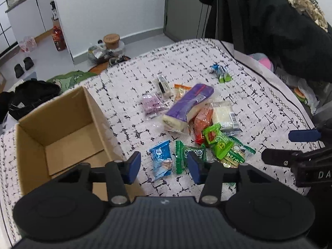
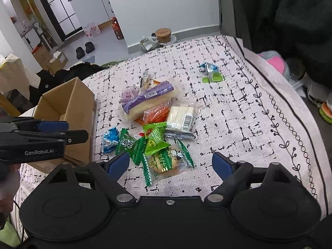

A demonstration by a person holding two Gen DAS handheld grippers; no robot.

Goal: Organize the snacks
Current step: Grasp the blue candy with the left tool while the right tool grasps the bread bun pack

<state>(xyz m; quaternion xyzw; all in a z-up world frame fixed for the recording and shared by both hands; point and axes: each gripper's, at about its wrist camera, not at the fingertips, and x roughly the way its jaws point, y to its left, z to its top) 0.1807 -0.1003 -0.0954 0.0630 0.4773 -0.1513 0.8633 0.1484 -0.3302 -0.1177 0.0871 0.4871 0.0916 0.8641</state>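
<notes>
A pile of wrapped snacks lies on the patterned cloth: a purple cake roll [image 1: 189,103] [image 2: 148,99], an orange pack [image 1: 203,122], a white pack [image 1: 225,115] [image 2: 181,117], green packs [image 1: 223,144] [image 2: 155,137], a blue pack [image 1: 161,158] [image 2: 110,138] and a round cookie pack [image 2: 168,161]. An open, empty cardboard box [image 1: 62,128] [image 2: 68,105] stands to the left. My left gripper [image 1: 164,166] is open above the blue and dark green packs. My right gripper [image 2: 171,165] is open around the cookie pack, above it.
Two small packs [image 1: 221,72] [image 2: 210,73] lie apart at the far side. A clear-wrapped bar [image 1: 162,84] and a lilac pack [image 1: 152,103] lie behind the pile. Dark coats [image 1: 280,31] hang at the right. Bags and clutter lie on the floor beyond the cloth's far edge.
</notes>
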